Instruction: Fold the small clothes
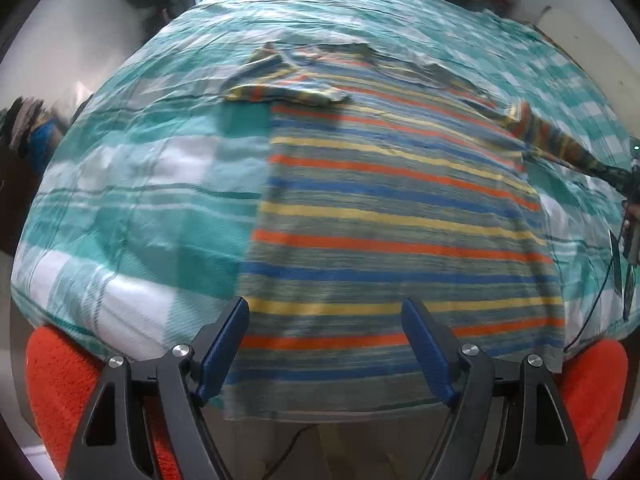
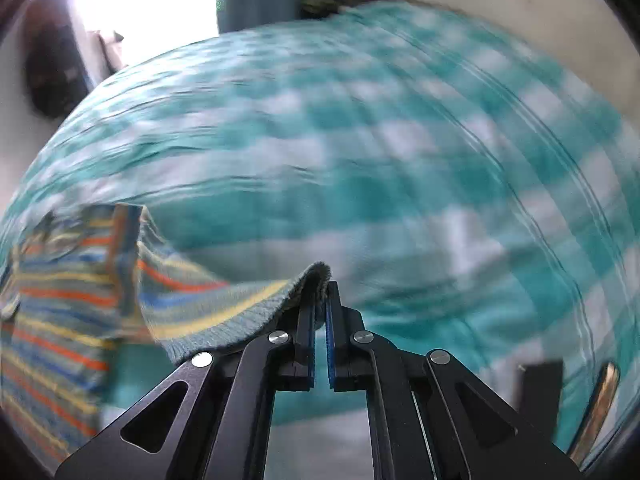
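Observation:
A small striped shirt in blue, orange, yellow and grey lies flat on a bed, its hem hanging over the near edge. Its left sleeve is folded in over the chest. My left gripper is open and empty, just above the shirt's hem. My right gripper is shut on the end of the right sleeve and holds it stretched out and lifted off the bed. That sleeve shows pulled taut toward the right in the left wrist view. The shirt body lies at the left of the right wrist view.
The bed is covered by a teal and white checked sheet. Red padding shows at the bed's near corners. A bright window and dark clutter stand beyond the far side. A white wall is at the right.

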The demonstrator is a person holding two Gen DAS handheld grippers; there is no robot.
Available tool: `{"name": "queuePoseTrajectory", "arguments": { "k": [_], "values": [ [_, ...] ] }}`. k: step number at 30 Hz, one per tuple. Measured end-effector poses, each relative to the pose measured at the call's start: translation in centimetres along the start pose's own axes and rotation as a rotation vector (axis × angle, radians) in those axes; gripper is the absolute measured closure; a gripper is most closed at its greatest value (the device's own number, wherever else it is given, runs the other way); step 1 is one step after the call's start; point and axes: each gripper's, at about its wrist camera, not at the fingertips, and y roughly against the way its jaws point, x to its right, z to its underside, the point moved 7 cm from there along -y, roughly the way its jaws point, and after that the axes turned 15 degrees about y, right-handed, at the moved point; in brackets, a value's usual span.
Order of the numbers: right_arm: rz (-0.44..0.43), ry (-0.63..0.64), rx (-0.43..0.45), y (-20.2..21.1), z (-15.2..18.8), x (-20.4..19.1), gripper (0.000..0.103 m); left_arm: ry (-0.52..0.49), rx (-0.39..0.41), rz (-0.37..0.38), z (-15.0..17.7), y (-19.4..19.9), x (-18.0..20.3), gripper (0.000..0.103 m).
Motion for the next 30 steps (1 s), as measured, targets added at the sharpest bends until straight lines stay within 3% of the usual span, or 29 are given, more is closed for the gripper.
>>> {"name": "queuePoseTrajectory", "arguments": {
  "k": [4, 8, 9, 13, 15, 16, 17, 18, 20, 22, 23, 24, 25, 26, 28, 30],
  "values": [
    [-0.060, -0.076, -0.072, -2.1, 1.9, 0.7, 0.101, -0.053, 0.008, 0.003, 0.4, 0.6, 1.8, 0.025],
    [-0.201, -0.459, -0.183, -4.3, 6.9, 3.4, 0.100, -0.071, 0.018, -0.004, 0.7, 1.1, 2.2, 0.025],
    [-0.213, -0.504, -0.187, -4.4, 7.6, 3.8, 0.101, -0.071, 0.018, -0.007, 0.7, 1.0, 2.2, 0.025],
    [-0.177, -0.489, -0.210, -2.9, 8.5, 4.8, 0.101, -0.065, 0.010, -0.016, 0.9, 0.8, 1.8, 0.025],
    [-0.145, -0.413, -0.186, -1.6, 7.4, 5.1, 0.084, -0.059, 0.007, -0.019, 0.8, 0.5, 1.7, 0.025],
    [-0.142, -0.384, -0.152, -1.4, 6.6, 5.3, 0.054, -0.055, 0.000, -0.019, 0.9, 0.2, 1.7, 0.025],
    [-0.148, -0.364, -0.112, -1.2, 5.6, 5.5, 0.036, -0.052, -0.010, -0.017, 0.9, -0.1, 1.8, 0.025],
    [-0.171, -0.356, -0.074, -1.3, 4.6, 5.6, 0.035, -0.050, -0.019, -0.015, 1.0, -0.3, 1.9, 0.025],
    [-0.213, -0.325, -0.065, -2.9, 2.7, 5.3, 0.037, -0.053, -0.029, -0.012, 1.1, -0.5, 2.4, 0.025],
    [-0.247, -0.309, -0.111, -5.4, 2.0, 4.6, 0.037, -0.060, -0.027, -0.014, 1.2, -0.6, 2.8, 0.025],
    [-0.262, -0.315, -0.136, -6.5, 2.2, 4.3, 0.045, -0.065, -0.025, -0.017, 1.2, -0.6, 3.0, 0.025],
    [-0.265, -0.315, -0.151, -7.5, 2.2, 3.8, 0.054, -0.071, -0.023, -0.024, 1.2, -0.6, 3.1, 0.025],
    [-0.272, -0.294, -0.143, -7.7, 2.1, 3.4, 0.090, -0.073, -0.023, -0.032, 1.1, -0.7, 3.1, 0.025],
    [-0.258, -0.264, -0.136, -7.5, 2.0, 2.9, 0.100, -0.071, -0.022, -0.037, 1.1, -0.7, 3.0, 0.025],
    [-0.124, -0.263, -0.101, -5.8, 2.4, 3.9, 0.101, -0.061, -0.019, -0.038, 1.0, -0.7, 2.6, 0.025],
    [0.038, -0.304, -0.126, -5.1, 4.2, 6.2, 0.103, -0.042, -0.023, -0.039, 1.0, -1.1, 2.2, 0.025]
  ]
}}
